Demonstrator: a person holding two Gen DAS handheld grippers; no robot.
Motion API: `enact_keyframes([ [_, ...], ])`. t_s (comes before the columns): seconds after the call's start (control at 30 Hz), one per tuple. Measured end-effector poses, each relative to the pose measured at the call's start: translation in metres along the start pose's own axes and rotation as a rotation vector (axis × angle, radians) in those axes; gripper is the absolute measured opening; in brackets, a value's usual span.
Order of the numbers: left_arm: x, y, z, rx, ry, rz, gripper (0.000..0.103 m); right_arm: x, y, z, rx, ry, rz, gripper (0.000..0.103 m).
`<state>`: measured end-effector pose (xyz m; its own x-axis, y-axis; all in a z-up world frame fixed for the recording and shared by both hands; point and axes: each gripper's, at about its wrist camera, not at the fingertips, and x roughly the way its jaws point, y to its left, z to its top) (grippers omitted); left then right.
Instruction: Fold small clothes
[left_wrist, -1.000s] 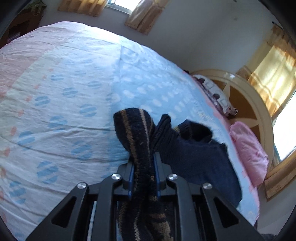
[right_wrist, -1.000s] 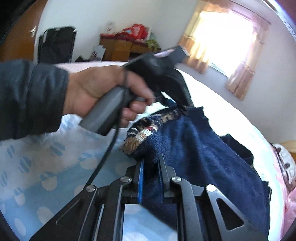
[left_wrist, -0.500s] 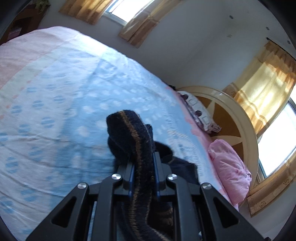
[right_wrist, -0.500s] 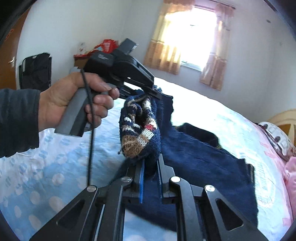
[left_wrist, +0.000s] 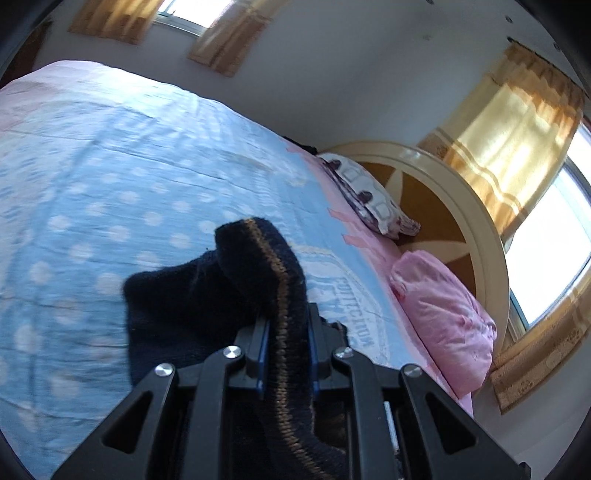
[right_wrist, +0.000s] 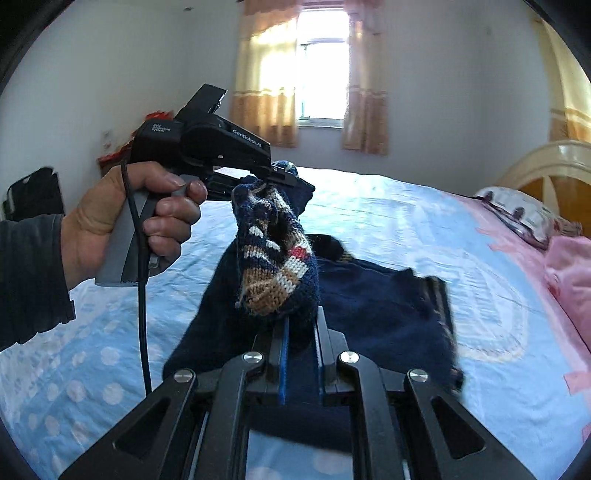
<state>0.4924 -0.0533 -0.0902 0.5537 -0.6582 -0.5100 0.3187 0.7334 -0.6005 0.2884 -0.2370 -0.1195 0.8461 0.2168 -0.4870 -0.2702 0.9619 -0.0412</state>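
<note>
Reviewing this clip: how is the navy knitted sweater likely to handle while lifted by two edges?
The navy sweater looks floppy: it sags between the right claw and left claw. The thick knit bunches at the pads, so slipping seems unlikely. Probably light, since two small pinches carry it.

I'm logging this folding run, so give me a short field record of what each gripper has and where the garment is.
garment: navy knitted sweater, patterned band bunched up
left gripper: shut on sweater edge with tan stripe
right gripper: shut on patterned sweater edge
garment position: held up at both gripped edges, the rest draped onto the bed
surface: blue polka-dot bedspread
nearby: pink pillow by wooden headboard
</note>
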Motion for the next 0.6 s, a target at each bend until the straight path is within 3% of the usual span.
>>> enact_keyframes([
  [0.2, 0.042, -0.038, -0.006, 0.057, 0.066, -0.004, 0.017, -0.014, -0.037, -0.013, 0.077, 0.011, -0.034, 0.01],
  [0.6, 0.103, -0.073, -0.025, 0.129, 0.169, 0.024, 0.017, -0.016, -0.106, -0.045, 0.277, 0.109, -0.055, 0.009],
])
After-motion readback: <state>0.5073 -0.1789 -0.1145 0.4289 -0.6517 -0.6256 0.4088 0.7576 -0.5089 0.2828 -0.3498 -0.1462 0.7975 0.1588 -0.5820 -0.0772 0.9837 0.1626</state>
